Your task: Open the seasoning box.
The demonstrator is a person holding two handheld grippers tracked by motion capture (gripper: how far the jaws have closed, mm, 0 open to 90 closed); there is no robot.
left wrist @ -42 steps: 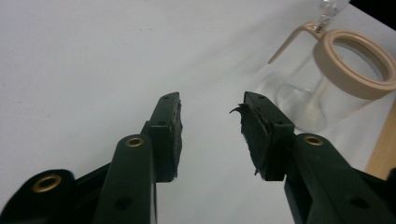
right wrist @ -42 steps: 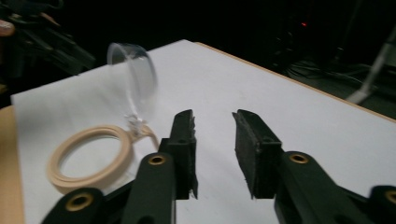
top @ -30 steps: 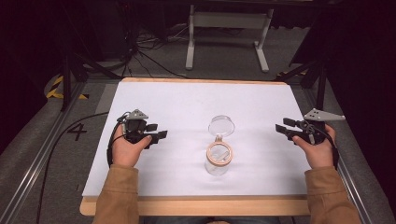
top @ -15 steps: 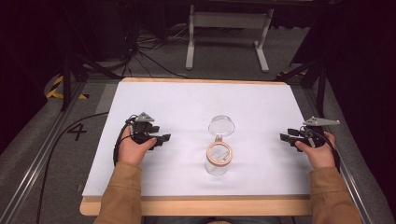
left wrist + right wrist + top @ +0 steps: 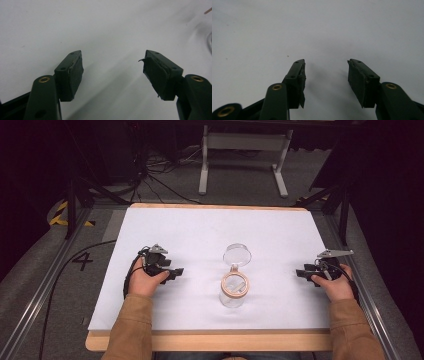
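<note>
A clear glass jar (image 5: 234, 289) with a tan ring at its mouth stands open on the white table (image 5: 200, 235), near the front middle. Its round glass lid (image 5: 237, 254) hangs back from the rim on a hinge. My left gripper (image 5: 176, 272) rests low on the table to the jar's left, jaws open and pointing right with nothing between them (image 5: 113, 72). My right gripper (image 5: 300, 273) sits near the table's right edge, pointing left, also open and holding nothing (image 5: 326, 80).
The white sheet lies on a wooden board (image 5: 210, 342) whose edge shows at the front. A grey metal stand (image 5: 243, 150) is on the floor behind the table. A black cable (image 5: 60, 275) runs down the left side.
Both hands have come down and toward the front of the table. The jar and lid have not moved.
</note>
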